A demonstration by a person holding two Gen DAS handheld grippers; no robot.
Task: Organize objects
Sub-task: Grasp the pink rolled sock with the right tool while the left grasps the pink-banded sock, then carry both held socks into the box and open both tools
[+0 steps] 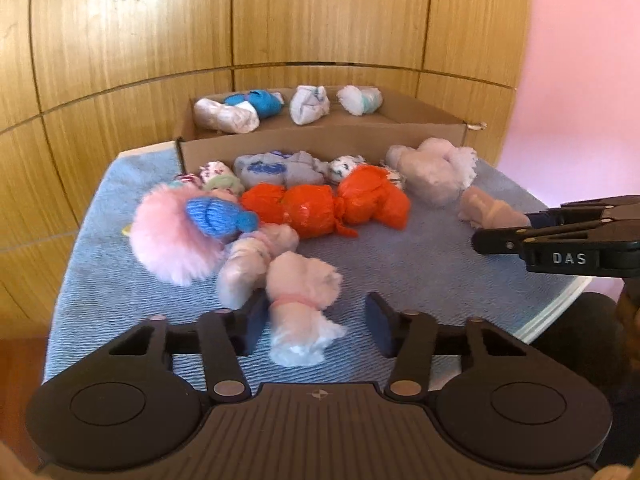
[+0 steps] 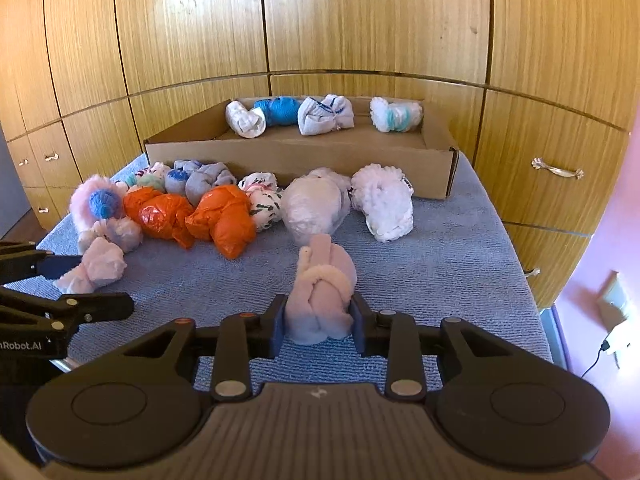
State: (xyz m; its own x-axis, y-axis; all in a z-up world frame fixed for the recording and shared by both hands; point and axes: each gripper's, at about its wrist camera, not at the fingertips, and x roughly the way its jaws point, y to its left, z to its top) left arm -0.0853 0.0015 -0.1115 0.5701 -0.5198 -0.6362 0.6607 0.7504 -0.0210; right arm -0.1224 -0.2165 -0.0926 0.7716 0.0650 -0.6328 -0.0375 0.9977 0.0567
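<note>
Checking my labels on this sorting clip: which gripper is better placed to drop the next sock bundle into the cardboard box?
Probably right. The right gripper is already shut on a pink sock bundle; the left gripper is only around its pale pink bundle, one pad clear. The cardboard box lies ahead.

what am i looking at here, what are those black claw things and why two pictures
Each black claw is a two-finger gripper a person holds, with a camera on it looking along its fingers. One picture is from the left gripper, the other from the right gripper. Both look over a blue towel strewn with rolled sock bundles, and a cardboard box already holding a few. The right gripper is clamped on a pale pink bundle. The left one straddles a pink-and-white bundle, one pad touching, not yet squeezing.
</note>
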